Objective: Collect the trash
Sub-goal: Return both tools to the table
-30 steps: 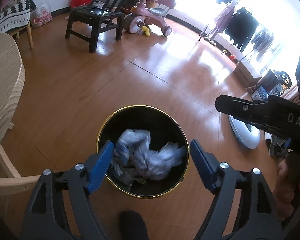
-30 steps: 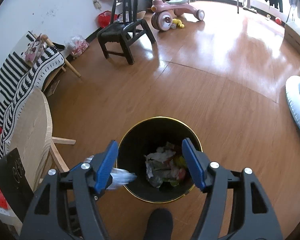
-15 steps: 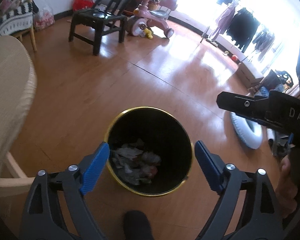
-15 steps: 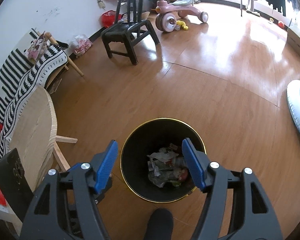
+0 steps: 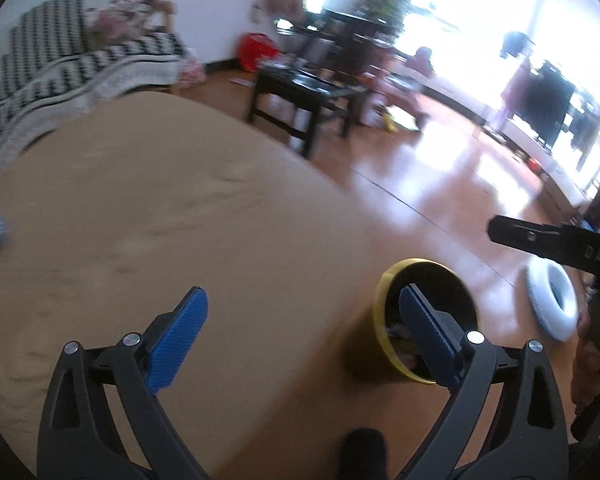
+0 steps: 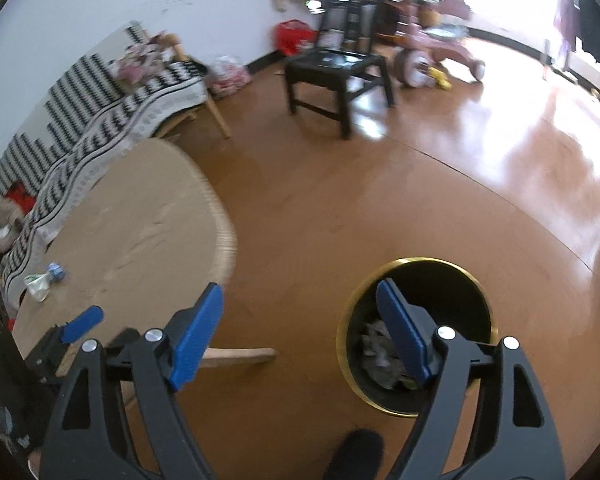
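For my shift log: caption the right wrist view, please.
Open right gripper above floor between wooden table and gold-rimmed trash bin.

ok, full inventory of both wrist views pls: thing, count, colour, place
trash bin: 1, black with gold rim, on the floor right of the table, crumpled trash inside
crumpled bottle: 1, clear with blue cap, far left of the tabletop
round table: 1, light wood, left
black chair: 1, black, far floor near the wall
ride-on toy: 1, pink, behind the chair
swim ring: 1, white, on the floor right of the bin
striped throw: 1, black and white, over seating by the wall
red bag: 1, red, by the wall
left tongs: black, blue pads, open, empty
right tongs: black, blue pads, open, empty
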Demonstrator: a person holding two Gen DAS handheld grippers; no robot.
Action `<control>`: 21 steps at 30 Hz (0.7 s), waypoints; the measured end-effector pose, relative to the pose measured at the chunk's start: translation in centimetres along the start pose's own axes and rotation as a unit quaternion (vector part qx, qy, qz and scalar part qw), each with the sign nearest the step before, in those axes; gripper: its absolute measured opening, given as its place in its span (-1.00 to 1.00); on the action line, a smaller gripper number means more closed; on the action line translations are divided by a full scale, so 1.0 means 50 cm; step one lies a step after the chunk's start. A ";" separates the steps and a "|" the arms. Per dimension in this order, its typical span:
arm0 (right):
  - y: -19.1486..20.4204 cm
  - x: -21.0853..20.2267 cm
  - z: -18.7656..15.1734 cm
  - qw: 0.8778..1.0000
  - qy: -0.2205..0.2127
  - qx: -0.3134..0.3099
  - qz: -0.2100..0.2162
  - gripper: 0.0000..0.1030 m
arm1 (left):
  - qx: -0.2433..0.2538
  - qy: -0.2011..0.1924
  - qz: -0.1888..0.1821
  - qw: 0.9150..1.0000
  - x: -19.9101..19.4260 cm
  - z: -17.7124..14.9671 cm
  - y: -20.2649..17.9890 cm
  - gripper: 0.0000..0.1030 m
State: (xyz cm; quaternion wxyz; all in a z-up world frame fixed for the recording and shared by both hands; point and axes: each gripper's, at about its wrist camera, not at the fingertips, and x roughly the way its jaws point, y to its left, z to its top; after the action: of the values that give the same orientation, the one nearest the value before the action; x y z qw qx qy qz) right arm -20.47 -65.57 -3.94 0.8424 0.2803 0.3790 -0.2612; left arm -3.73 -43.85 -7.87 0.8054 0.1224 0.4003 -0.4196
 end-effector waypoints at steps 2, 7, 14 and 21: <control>0.071 0.013 0.005 1.000 0.000 -0.023 0.017 0.50 | -0.018 -0.014 0.029 0.999 -0.036 0.006 0.081 0.82; 0.234 0.055 0.005 0.996 0.005 -0.067 0.052 0.54 | -0.062 -0.038 0.092 0.993 -0.111 0.013 0.259 0.83; 0.484 0.125 -0.013 0.984 0.025 -0.145 0.095 0.54 | -0.095 -0.052 0.192 0.975 -0.186 -0.010 0.488 0.83; 0.692 0.198 -0.048 0.968 0.041 -0.209 0.135 0.54 | -0.137 -0.045 0.244 0.959 -0.196 -0.035 0.668 0.83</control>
State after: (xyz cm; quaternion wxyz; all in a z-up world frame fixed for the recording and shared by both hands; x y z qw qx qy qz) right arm 6.63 -41.77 -3.58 0.8933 0.1575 0.4183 -0.0485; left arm 17.96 -16.62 -6.34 0.9096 0.0857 0.3753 -0.1563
